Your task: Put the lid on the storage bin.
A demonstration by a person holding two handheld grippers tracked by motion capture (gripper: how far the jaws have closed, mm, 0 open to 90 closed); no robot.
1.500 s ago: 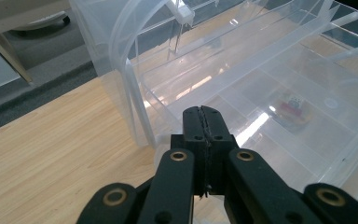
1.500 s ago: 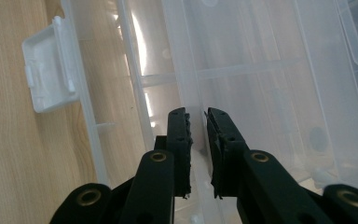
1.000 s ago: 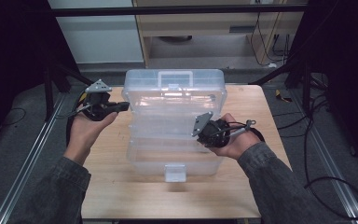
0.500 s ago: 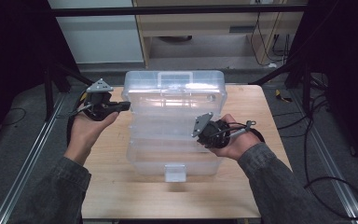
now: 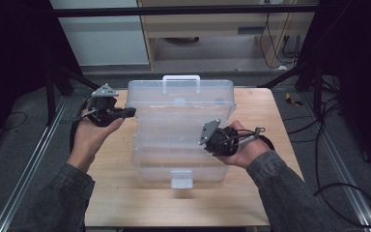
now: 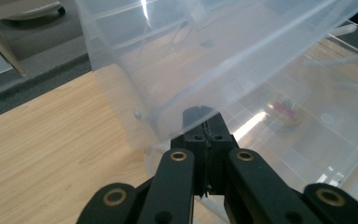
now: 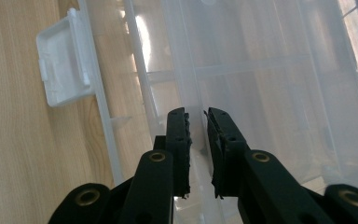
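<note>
A large clear plastic compartment box (image 5: 178,121) lies on the wooden table (image 5: 116,198), its handle (image 5: 181,79) at the far side and its white latch (image 5: 181,179) at the near side. The lid (image 6: 205,51) slants up over the divided base. My left gripper (image 5: 133,112) is shut, its tips (image 6: 205,116) against the lid's left edge. Over the box's right half, my right gripper (image 5: 208,139) points down. Its jaws (image 7: 196,114) stand a narrow gap apart, pinching a clear plastic edge of the box. A small red and yellow item (image 6: 284,112) lies in one compartment.
The latch (image 7: 63,60) rests on bare wood to the left in the right gripper view. Bare table (image 6: 51,154) lies left of the box. Black frame poles (image 5: 53,92) and cables (image 5: 328,145) flank the table. A cabinet (image 5: 207,29) stands behind it.
</note>
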